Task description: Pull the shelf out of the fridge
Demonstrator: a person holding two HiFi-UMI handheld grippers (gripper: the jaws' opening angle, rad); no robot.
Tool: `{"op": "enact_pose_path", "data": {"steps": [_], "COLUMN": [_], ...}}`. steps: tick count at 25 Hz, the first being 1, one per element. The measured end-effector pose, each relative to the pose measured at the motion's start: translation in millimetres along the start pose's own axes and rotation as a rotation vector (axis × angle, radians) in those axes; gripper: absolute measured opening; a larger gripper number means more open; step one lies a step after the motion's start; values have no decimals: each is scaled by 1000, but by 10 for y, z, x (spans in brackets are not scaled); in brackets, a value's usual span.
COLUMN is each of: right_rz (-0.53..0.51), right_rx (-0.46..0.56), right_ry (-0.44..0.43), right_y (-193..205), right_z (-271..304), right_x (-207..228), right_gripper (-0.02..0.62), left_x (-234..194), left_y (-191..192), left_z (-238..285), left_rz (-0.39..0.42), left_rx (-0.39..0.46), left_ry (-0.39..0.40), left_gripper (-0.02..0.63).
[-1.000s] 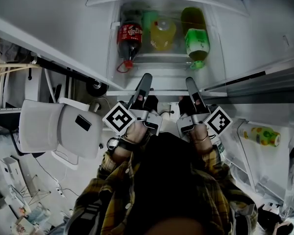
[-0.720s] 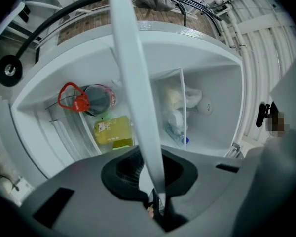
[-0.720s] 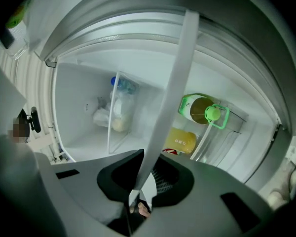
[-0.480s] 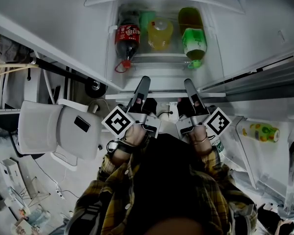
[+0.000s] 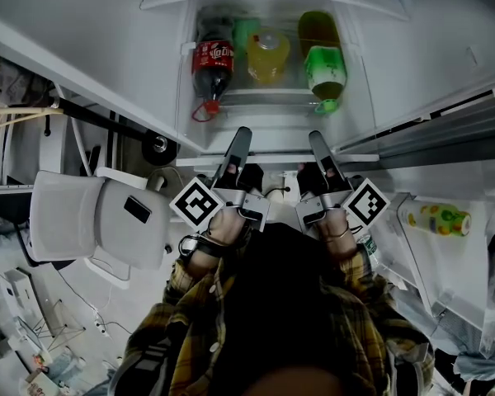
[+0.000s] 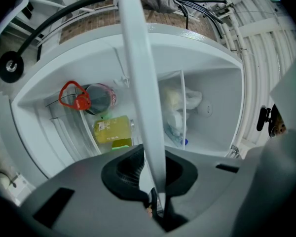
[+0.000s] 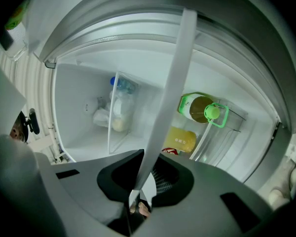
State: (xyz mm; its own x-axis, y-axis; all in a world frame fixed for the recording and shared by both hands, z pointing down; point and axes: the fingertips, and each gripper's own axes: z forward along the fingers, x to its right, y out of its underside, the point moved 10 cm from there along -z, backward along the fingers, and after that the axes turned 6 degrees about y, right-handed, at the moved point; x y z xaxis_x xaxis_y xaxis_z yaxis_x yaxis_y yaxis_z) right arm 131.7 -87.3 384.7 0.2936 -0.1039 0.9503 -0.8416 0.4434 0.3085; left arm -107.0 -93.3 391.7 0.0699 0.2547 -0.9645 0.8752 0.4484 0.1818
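Observation:
The fridge stands open below me. The shelf's white front edge (image 5: 272,158) runs across the opening, and both grippers hold it. My left gripper (image 5: 240,141) is shut on that edge left of the middle; the white strip (image 6: 140,83) passes straight between its jaws (image 6: 155,184). My right gripper (image 5: 317,145) is shut on the same edge further right, where the strip (image 7: 170,88) runs into its jaws (image 7: 139,184). Beyond the edge lie a cola bottle (image 5: 214,61), a yellow juice bottle (image 5: 268,56) and a green-labelled bottle (image 5: 324,66).
A white chair (image 5: 99,217) stands close on the left. The fridge door (image 5: 445,254) hangs open on the right with a yellow-green bottle (image 5: 436,219) in its rack. A clear divider (image 7: 112,112) and bagged food (image 6: 180,107) sit deeper inside.
Both grippers keep their hold on the shelf edge. The bottles have drifted slightly up and away from the grippers in the head view; the shift is small.

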Motion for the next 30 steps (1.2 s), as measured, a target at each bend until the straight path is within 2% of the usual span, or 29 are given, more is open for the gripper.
{"op": "enact_pose_path", "data": {"steps": [30], "right_rz": [11], "right_rx": [-2], "right_ry": [0], "right_y": [1], "right_z": [-1], "right_x": [-5], "right_gripper": [52], "left_x": [13], "left_y": [-2], "left_z": [2], "left_rz": [-12], "left_rx": [3], "left_ry": [6], "left_gripper": [38]}}
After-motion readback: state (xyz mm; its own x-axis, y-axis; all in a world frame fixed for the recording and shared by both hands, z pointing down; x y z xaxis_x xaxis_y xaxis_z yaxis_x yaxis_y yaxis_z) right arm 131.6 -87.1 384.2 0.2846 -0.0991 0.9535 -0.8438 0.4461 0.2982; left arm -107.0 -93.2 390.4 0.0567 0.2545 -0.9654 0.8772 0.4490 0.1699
